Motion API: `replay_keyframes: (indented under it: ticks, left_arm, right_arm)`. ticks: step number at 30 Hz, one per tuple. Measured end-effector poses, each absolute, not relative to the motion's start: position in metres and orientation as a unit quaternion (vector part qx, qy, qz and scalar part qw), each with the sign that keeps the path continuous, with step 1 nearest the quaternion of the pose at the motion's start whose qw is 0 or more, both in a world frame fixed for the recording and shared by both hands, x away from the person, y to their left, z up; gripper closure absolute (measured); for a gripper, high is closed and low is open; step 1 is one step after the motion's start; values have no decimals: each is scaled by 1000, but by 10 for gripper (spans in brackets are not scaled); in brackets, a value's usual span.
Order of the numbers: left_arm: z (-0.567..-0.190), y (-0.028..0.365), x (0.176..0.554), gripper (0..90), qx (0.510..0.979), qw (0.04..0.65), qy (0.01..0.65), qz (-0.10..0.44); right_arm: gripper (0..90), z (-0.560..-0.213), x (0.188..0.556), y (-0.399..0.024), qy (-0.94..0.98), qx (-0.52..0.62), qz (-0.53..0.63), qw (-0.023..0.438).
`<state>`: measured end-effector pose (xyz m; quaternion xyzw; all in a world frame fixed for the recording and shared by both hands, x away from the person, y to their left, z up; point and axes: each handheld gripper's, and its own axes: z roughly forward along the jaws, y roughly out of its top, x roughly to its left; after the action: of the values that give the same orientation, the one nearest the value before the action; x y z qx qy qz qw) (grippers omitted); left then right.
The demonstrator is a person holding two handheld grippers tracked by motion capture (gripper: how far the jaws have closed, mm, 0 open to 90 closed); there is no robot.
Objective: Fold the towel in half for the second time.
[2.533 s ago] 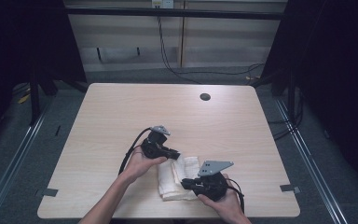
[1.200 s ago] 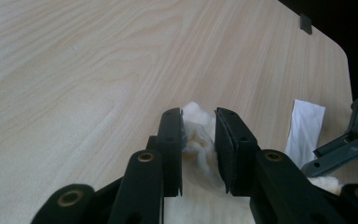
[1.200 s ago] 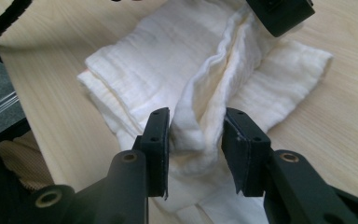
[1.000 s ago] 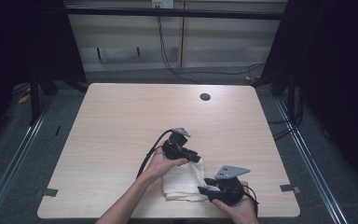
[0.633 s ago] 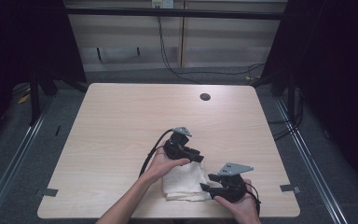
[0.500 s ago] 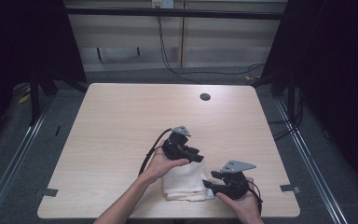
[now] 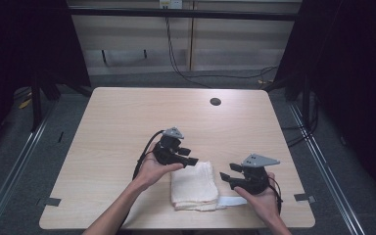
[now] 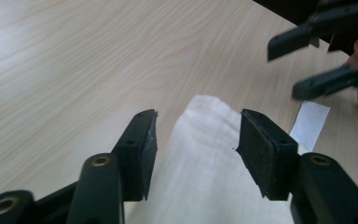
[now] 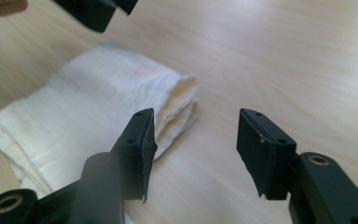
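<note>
A folded cloth [image 7: 194, 185] lies on the worktop [image 7: 117, 122]. Left tool [image 7: 188, 157] and right tool [image 7: 228, 176], both wide, flank it; grip its edges squarely.

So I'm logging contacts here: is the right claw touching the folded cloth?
Apart. In the right gripper view the right claw stands open with bare table between its jaws, and the folded cloth lies off to one side.

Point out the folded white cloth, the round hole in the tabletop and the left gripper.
folded white cloth [image 7: 194, 185], high view, on the middle of its top layer.
round hole [image 7: 215, 102], high view, on its dark centre near the table's far edge.
left gripper [image 7: 192, 155], high view, midway between its two open jaw tips.
</note>
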<state>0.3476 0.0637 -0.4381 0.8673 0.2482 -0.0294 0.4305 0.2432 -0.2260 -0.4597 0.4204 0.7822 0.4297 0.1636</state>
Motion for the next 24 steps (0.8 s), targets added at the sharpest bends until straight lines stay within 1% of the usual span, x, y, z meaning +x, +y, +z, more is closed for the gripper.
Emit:
replay_keyframes:
  ticks: [3,8,11,14,24]
  left_arm:
    - [-435,79,346,422,866,428,256,-27]
    - [-436,104,342,401,865,417,279,-13]
    - [-438,122,338,404,861,417,291,-4]
    - [-439,140,334,359,857,417,302,0]
    - [-442,196,315,333,850,401,340,37]
  right_arm:
    - [443,-447,244,-238,771,413,455,164]
    - [427,-435,245,-256,757,425,465,175]
    - [417,-435,244,-265,753,433,462,180]
    - [409,-438,242,-270,756,441,449,179]
    - [394,-445,229,-287,751,457,439,186]
